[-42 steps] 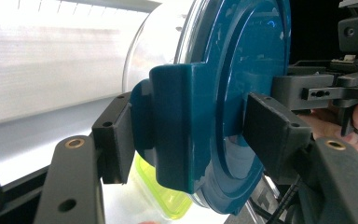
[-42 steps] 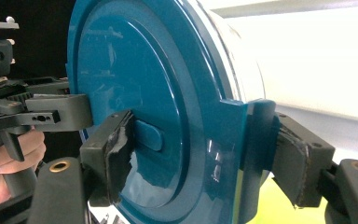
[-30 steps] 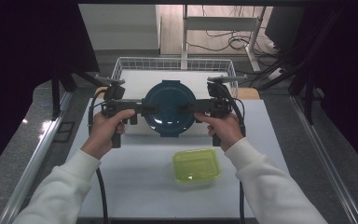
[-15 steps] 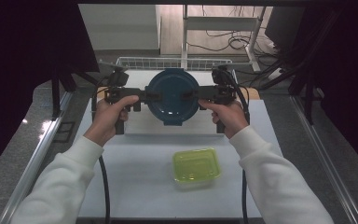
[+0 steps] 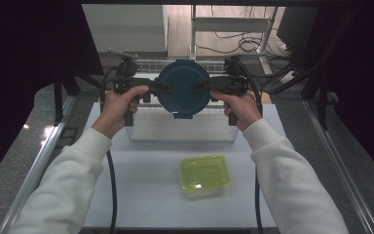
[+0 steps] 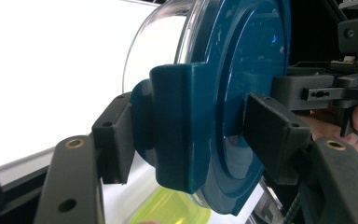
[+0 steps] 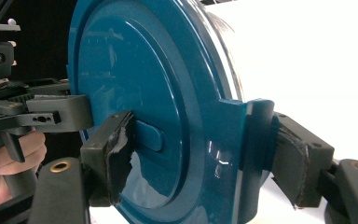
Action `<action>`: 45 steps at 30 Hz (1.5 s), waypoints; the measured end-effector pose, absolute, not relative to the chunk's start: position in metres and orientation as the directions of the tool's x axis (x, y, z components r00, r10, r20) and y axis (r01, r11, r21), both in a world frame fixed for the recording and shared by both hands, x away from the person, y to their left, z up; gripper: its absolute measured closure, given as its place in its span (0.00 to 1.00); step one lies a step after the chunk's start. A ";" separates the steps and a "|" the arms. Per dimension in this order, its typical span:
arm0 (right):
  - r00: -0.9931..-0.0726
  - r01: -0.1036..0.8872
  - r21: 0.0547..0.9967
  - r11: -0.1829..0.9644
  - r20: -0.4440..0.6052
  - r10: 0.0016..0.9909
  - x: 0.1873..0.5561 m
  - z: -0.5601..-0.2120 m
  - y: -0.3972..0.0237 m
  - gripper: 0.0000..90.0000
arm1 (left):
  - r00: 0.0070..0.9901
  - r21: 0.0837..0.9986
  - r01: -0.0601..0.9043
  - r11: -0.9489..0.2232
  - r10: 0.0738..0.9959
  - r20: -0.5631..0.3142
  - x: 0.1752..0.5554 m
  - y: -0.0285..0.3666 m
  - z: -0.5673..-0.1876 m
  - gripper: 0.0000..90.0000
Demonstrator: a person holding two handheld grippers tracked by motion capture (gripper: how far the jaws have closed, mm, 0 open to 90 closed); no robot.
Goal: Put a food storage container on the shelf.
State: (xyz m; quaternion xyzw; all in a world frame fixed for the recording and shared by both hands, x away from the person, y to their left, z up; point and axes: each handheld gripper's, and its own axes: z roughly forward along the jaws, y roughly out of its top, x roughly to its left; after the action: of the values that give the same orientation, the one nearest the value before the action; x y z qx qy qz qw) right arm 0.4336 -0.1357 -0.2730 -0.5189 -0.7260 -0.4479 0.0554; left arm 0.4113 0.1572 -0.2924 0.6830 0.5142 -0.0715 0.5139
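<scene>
A white table (image 5: 146,195) sits between dark curtains, with a wire rack (image 5: 148,66) at its far edge. Above the table's far half, a round container with a blue lid (image 5: 182,90) hangs in the air, clamped from both sides. The left gripper (image 5: 158,87) grips one lid latch, the right gripper (image 5: 205,87) the opposite one. A green box (image 5: 205,173) lies nearer the person.

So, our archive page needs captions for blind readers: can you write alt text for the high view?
Two hands hold a round blue-lidded container in the air between them, the left tool and right tool each clamped on a side latch. Below it a clear bin sits at the far end of the white table, and a green box lies nearer the person.
</scene>
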 end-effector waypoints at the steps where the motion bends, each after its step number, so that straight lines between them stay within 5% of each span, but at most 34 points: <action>1: -0.455 0.804 0.591 0.061 0.546 0.703 0.436 -0.273 -0.136 0.31 | 0.459 0.627 0.777 0.060 0.628 -0.628 0.413 0.157 -0.292 0.42; 45: -0.375 0.855 0.518 0.020 0.591 0.714 0.505 -0.285 -0.140 0.31 | 0.421 0.576 0.812 0.092 0.592 -0.688 0.486 0.156 -0.313 0.42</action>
State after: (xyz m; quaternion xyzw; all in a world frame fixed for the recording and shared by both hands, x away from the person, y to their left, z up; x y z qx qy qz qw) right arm 0.5050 -0.1397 -0.2850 -0.5530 -0.7096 -0.4288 0.0821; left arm 0.4855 0.1563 -0.3129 0.6654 0.5276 -0.1067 0.5172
